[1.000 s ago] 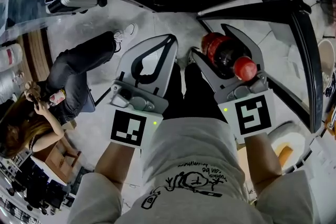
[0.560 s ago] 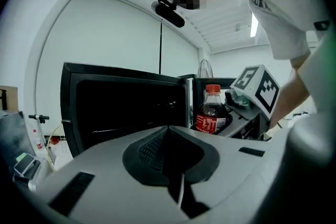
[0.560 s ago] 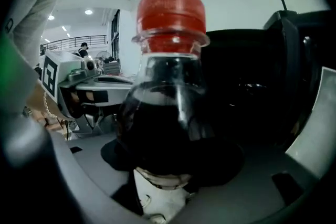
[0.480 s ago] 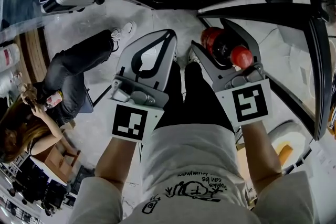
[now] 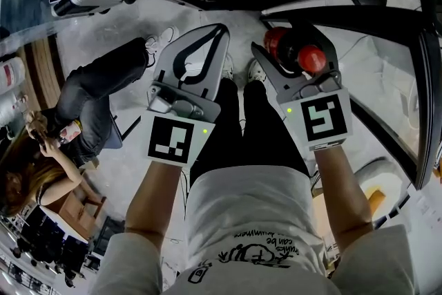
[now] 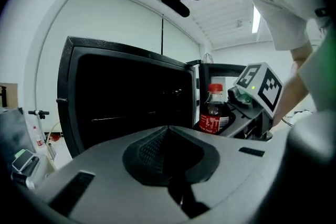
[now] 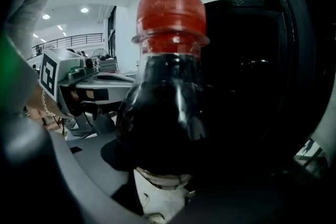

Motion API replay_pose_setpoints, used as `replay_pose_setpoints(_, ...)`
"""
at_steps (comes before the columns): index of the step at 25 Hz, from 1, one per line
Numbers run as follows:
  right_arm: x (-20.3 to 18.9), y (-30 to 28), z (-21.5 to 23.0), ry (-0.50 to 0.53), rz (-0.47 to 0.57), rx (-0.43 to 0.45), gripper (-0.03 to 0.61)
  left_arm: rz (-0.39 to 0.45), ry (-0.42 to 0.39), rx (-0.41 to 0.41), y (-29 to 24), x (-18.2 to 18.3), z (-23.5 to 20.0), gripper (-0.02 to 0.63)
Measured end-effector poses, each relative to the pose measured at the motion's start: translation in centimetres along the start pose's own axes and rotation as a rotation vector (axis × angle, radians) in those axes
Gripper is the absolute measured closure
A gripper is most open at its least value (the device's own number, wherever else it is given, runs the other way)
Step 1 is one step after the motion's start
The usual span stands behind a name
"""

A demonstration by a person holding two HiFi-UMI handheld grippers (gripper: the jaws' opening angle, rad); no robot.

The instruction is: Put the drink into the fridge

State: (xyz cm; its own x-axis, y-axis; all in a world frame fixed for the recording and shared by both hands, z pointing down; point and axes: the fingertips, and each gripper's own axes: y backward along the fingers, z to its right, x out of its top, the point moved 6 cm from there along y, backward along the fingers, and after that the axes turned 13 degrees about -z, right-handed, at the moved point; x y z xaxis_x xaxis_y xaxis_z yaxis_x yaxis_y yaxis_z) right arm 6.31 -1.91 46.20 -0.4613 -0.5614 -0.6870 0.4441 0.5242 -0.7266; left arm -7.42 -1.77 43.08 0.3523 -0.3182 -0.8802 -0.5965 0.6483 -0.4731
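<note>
drink bottle [image 7: 168,102] upright, held between jaws of right gripper [image 5: 290,46]

Red label on bottle [image 6: 212,123]: white print, too small to read. Shirt [image 5: 242,207]: upside-down line of print beside a doodle, maybe "can be" mid-line, rest illegible. Left cube [image 5: 170,141] & right cube [image 5: 323,119]: b/w square code markers, one per face seen.
</note>
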Motion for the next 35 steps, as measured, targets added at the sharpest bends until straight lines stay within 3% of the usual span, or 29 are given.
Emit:
replay_pose_setpoints(9,0.0,-2.8,1.3,0.011,-0.024,-0.003,0.268,-0.031,0.092,0.003,-2.0,-2.0,-1.0,0.594)
replay_pose_setpoints(35,0.9,-10.8,4.3,0.043,-0.046,-0.035,0.268,-0.017,0.110,0.034,-8.3,-3.2,-4.9,0.594)
